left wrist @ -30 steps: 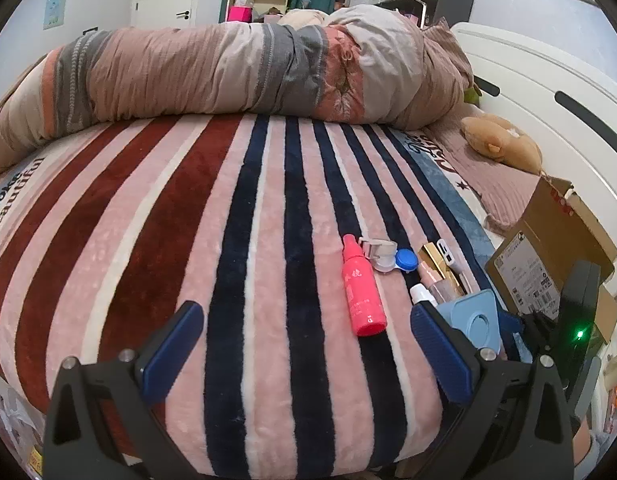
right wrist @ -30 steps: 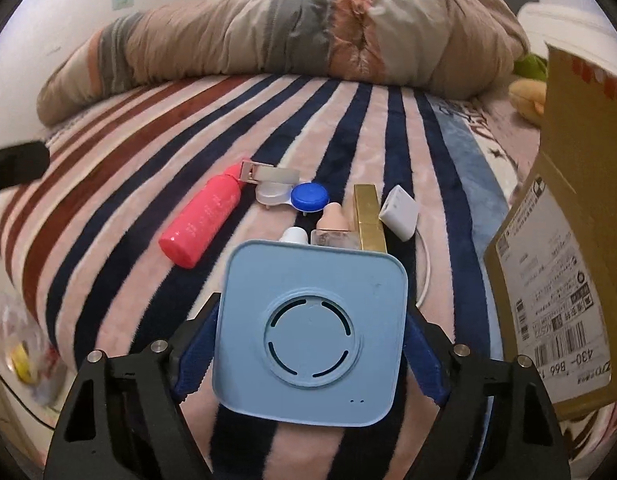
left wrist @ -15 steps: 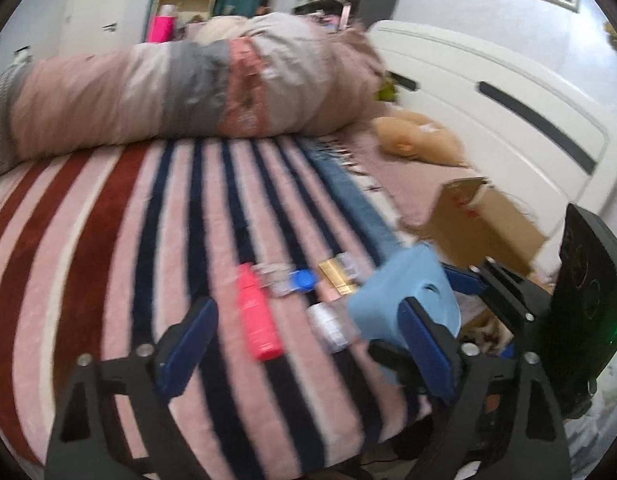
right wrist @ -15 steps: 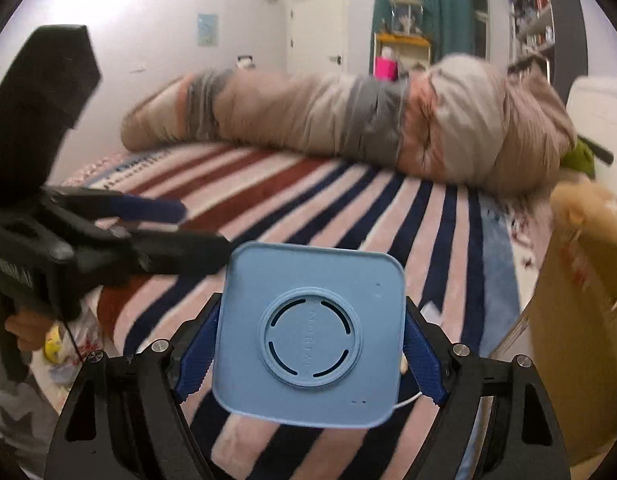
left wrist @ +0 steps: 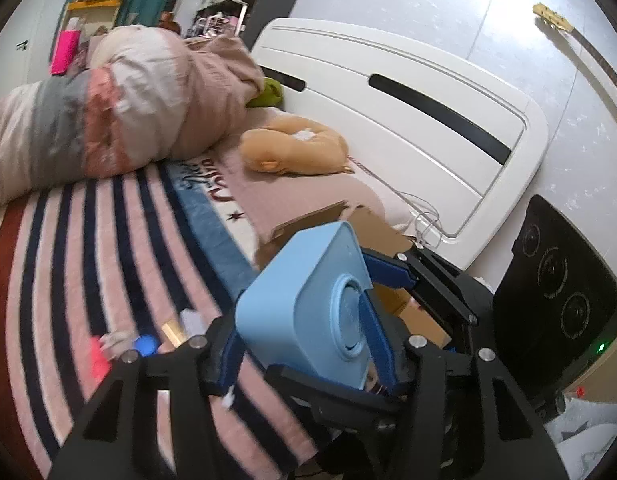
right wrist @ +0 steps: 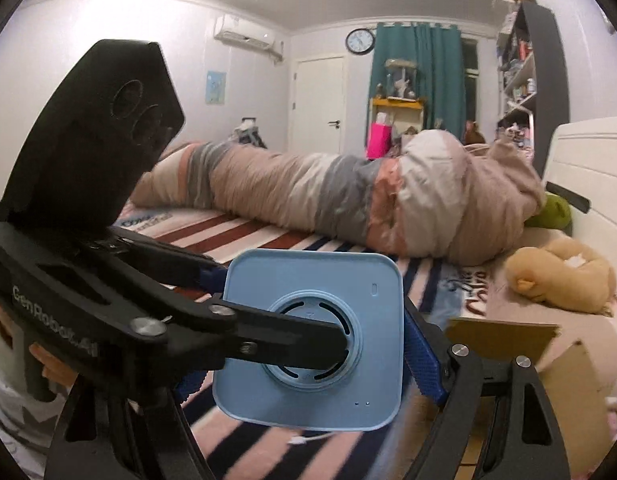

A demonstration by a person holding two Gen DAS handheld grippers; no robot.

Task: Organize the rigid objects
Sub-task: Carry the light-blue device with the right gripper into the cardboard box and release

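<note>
We hold our right tongs (right wrist: 308,340) clamped on the blue box (right wrist: 308,340), blue pads pressed to its two sides, raised above the bed; our left tongs (left wrist: 304,344) reach across from the left, their fingers (left wrist: 374,332) straddling the same box front and back

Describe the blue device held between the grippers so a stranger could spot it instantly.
Start at the striped blanket on the bed, near the open cardboard box. Above its edge, the right gripper clamps a pale blue device. It is a square, rounded-corner slab with a raised, slotted ring on its face, unlike the small bottles lying on the blanket.
</note>
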